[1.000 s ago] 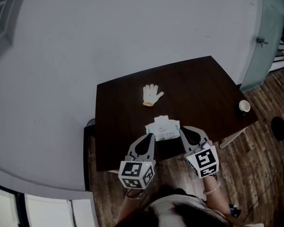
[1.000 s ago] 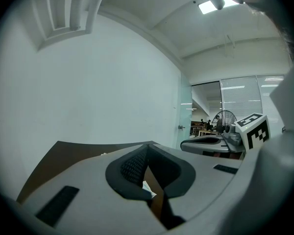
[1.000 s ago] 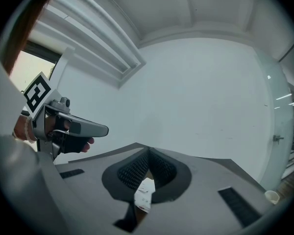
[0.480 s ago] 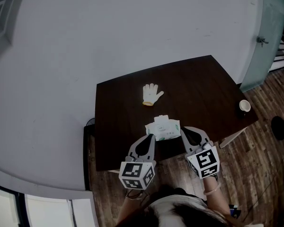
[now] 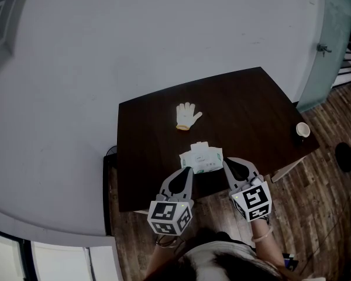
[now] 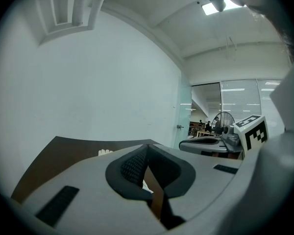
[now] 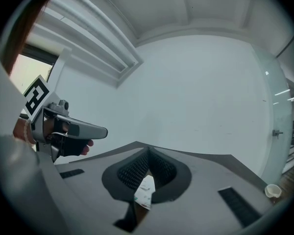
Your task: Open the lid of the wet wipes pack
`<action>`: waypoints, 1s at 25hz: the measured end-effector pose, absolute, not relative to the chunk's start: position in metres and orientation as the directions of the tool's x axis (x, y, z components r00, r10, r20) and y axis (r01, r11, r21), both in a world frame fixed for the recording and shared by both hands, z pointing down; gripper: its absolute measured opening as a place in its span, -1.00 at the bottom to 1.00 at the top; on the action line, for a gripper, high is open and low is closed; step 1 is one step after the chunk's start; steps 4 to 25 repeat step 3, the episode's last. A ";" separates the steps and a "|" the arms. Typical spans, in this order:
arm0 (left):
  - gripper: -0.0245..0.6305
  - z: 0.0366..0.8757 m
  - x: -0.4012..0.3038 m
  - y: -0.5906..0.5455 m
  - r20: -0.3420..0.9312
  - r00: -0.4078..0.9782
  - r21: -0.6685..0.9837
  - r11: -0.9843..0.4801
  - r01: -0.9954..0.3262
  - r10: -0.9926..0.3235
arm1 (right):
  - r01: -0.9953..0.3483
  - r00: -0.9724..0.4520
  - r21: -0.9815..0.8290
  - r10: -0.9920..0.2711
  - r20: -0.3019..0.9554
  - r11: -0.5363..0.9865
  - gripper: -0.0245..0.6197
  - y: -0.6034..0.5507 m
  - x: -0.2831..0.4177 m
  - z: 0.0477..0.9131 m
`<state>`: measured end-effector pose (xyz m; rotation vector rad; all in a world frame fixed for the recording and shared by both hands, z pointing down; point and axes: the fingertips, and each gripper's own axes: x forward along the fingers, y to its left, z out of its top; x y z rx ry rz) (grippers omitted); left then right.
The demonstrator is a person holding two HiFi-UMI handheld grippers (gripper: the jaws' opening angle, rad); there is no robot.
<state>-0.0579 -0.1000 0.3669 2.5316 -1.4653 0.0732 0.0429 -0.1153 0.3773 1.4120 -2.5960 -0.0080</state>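
So the wet wipes pack (image 5: 201, 158) is lying flat on the dark brown table (image 5: 245, 107), close to the near edge and roughly in the middle of it. From the head view it's way too small to tell if the lid is up or down, so I won't call that one

Left gripper (image 5: 186, 169) hangs over the near edge with its tips just beside the pack's near left corner. Its own view shows the jaws pinched together at the tips with nothing clamped in there. Right gripper (image 5: 225, 160) is the mirror of that, tips just beside the pack's right side, jaws closed right up and also empty. In the right gripper view you can see a bit of the white pack through the gap under the pads, but the pads aren't on it. So the pack sits between the two tools, neither one holding it

Other stuff: a white glove (image 5: 187, 116) lies farther back on the table, a little left of the pack and well apart from it. A small white cup (image 5: 302, 131) stands at the table's right edge
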 end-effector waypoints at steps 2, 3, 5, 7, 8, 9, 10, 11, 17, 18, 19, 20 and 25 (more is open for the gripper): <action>-0.87 0.368 -0.058 -0.100 0.151 0.503 0.162 -0.480 -0.862 -0.851 | -0.832 -0.529 0.091 -0.833 0.165 0.547 -0.90 -0.116 0.043 0.379; -0.87 0.368 -0.058 -0.100 0.152 0.502 0.162 -0.480 -0.862 -0.851 | -0.833 -0.528 0.090 -0.833 0.167 0.546 -0.90 -0.116 0.044 0.380; -0.87 0.368 -0.058 -0.100 0.152 0.502 0.162 -0.480 -0.862 -0.851 | -0.833 -0.528 0.090 -0.833 0.167 0.546 -0.90 -0.116 0.044 0.380; -0.87 0.368 -0.058 -0.100 0.152 0.502 0.162 -0.480 -0.862 -0.851 | -0.833 -0.528 0.090 -0.833 0.167 0.546 -0.90 -0.116 0.044 0.380; -0.87 0.368 -0.058 -0.100 0.152 0.502 0.162 -0.480 -0.862 -0.851 | -0.833 -0.528 0.090 -0.833 0.167 0.546 -0.90 -0.116 0.044 0.380; -0.87 0.368 -0.058 -0.100 0.152 0.502 0.162 -0.480 -0.862 -0.851 | -0.833 -0.528 0.090 -0.833 0.167 0.546 -0.90 -0.116 0.044 0.380; -0.87 0.368 -0.058 -0.100 0.152 0.502 0.162 -0.480 -0.862 -0.851 | -0.833 -0.528 0.090 -0.833 0.167 0.546 -0.90 -0.116 0.044 0.380; -0.87 0.368 -0.058 -0.100 0.152 0.502 0.162 -0.480 -0.862 -0.851 | -0.833 -0.528 0.090 -0.833 0.167 0.546 -0.90 -0.116 0.044 0.380; -0.87 0.368 -0.058 -0.100 0.152 0.502 0.162 -0.480 -0.862 -0.851 | -0.833 -0.528 0.090 -0.833 0.167 0.546 -0.90 -0.116 0.044 0.380; -0.87 0.368 -0.058 -0.100 0.152 0.502 0.162 -0.480 -0.862 -0.851 | -0.833 -0.528 0.090 -0.833 0.167 0.546 -0.90 -0.116 0.044 0.380; -0.87 0.368 -0.058 -0.100 0.152 0.502 0.162 -0.480 -0.862 -0.851 | -0.833 -0.528 0.090 -0.833 0.167 0.546 -0.90 -0.116 0.044 0.380; -0.87 0.368 -0.058 -0.100 0.152 0.502 0.162 -0.480 -0.862 -0.851 | -0.833 -0.528 0.090 -0.833 0.167 0.546 -0.90 -0.116 0.044 0.380; -0.87 0.368 -0.058 -0.100 0.152 0.502 0.162 -0.480 -0.862 -0.851 | -0.833 -0.528 0.090 -0.833 0.167 0.546 -0.90 -0.116 0.044 0.380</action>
